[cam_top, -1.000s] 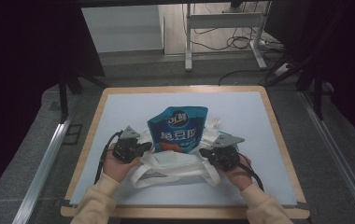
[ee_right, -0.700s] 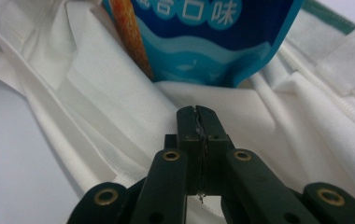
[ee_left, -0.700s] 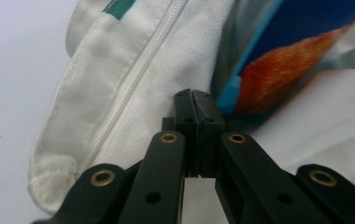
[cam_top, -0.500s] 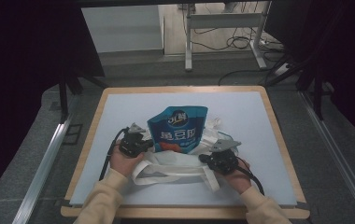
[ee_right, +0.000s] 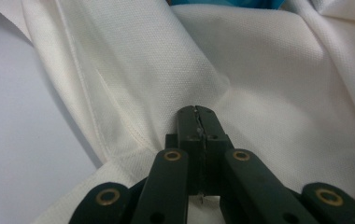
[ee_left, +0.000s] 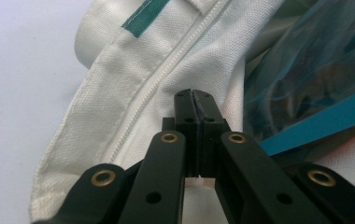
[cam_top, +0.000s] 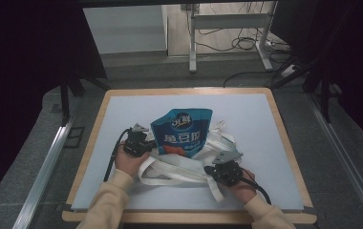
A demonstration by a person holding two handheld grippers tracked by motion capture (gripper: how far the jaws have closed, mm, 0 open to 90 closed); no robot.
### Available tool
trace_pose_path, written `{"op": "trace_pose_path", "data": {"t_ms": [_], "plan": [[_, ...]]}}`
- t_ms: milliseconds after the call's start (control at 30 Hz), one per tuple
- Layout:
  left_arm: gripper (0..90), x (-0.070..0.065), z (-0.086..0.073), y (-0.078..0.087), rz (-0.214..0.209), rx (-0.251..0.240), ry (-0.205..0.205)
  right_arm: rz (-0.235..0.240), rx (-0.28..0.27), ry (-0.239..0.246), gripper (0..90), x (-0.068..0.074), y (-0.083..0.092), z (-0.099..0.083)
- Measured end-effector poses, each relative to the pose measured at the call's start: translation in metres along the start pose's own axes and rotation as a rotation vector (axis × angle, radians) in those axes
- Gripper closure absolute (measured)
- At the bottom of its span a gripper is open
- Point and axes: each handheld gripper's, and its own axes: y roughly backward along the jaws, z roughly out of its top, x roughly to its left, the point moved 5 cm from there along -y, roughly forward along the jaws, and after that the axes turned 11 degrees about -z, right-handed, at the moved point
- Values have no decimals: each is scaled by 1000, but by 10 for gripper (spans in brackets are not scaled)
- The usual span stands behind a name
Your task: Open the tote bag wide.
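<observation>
1. Sleeves come in at the near edge of the table (cam_top: 284,143), and there's a bare strip of pale surface between that edge and the white cloth bag (cam_top: 179,167).
2. Right gripper (cam_top: 220,168) sits at the bag's near right corner, jaws pressed together, a pinch of white cloth caught between them.
3. Left gripper (cam_top: 144,145) is at the bag's left edge, jaws closed tight on the hem beside the zip seam.
4. Bag lies slack between the two, its handles looping toward the near side.
5. Blue pouch (cam_top: 182,131) pokes out of the bag's far mouth, just beside the left gripper.
6. Beyond it, open table runs clear to the far wooden rim, with wide room on both sides.
</observation>
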Motion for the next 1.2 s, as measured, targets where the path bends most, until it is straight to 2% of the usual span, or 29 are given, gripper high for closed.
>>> {"op": "trace_pose_path", "data": {"t_ms": [167,300,467,500,700,833,900,1000,1033,1067,1100,1200], "plan": [[893,-1,0,0,-1,-7,3,3,-2,-2,892,0,-1,0],[892,-4,1,5,-12,-32,2,-4,-8,-9,891,-2,0,1],[892,-10,0,16,-13,-50,-20,-5,-46,-18,891,-5,6,9],[892,-14,0,22,-12,-61,-35,-3,-67,-27,891,-7,11,13],[891,-27,-3,43,-23,-103,-67,-15,-118,-43,891,-14,24,24],[891,-37,-8,55,-40,-108,-77,-27,-139,-58,890,-22,31,29],[892,-43,-11,58,-44,-109,-97,-39,-151,-65,891,-28,34,32],[892,-49,-12,61,-54,-111,-105,-48,-163,-78,891,-35,37,37],[892,-56,-13,61,-66,-110,-114,-55,-171,-90,891,-41,39,43],[892,-56,-13,61,-66,-110,-114,-58,-173,-91,891,-43,39,45],[892,-61,-13,59,-77,-105,-124,-62,-174,-92,891,-46,39,48],[891,-67,-15,52,-86,-84,-137,-76,-155,-82,891,-52,36,58]]}}
